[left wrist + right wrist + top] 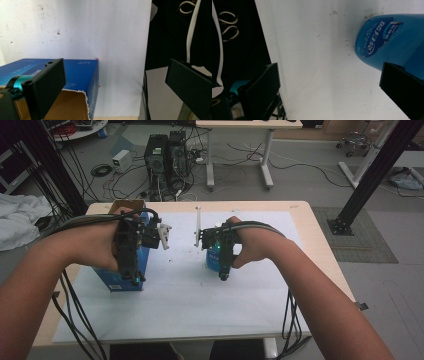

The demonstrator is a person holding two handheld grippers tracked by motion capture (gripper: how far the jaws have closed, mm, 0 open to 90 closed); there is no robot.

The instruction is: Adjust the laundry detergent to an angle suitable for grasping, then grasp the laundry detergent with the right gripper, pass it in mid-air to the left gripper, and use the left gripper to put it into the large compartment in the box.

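Both claws gape apart: left claw [115,87] over a torn blue box [82,75], right claw [329,87] beside a blue bottle [392,40].

High view is evenly lit from overhead, slightly dim and soft; dark corners are seen at 10 and 2 o'clock. The white sheet [200,290] is rendered bright without clipping, and faint shadows are cast under the hands. Left gripper view: the sheet is near blown out at 12 o'clock, the blue box [75,72] is kept fairly sharp, near jaws are blurred. Right gripper view: a bluish cast is noted, the blue bottle [392,42] is soft, with a dull sheen.
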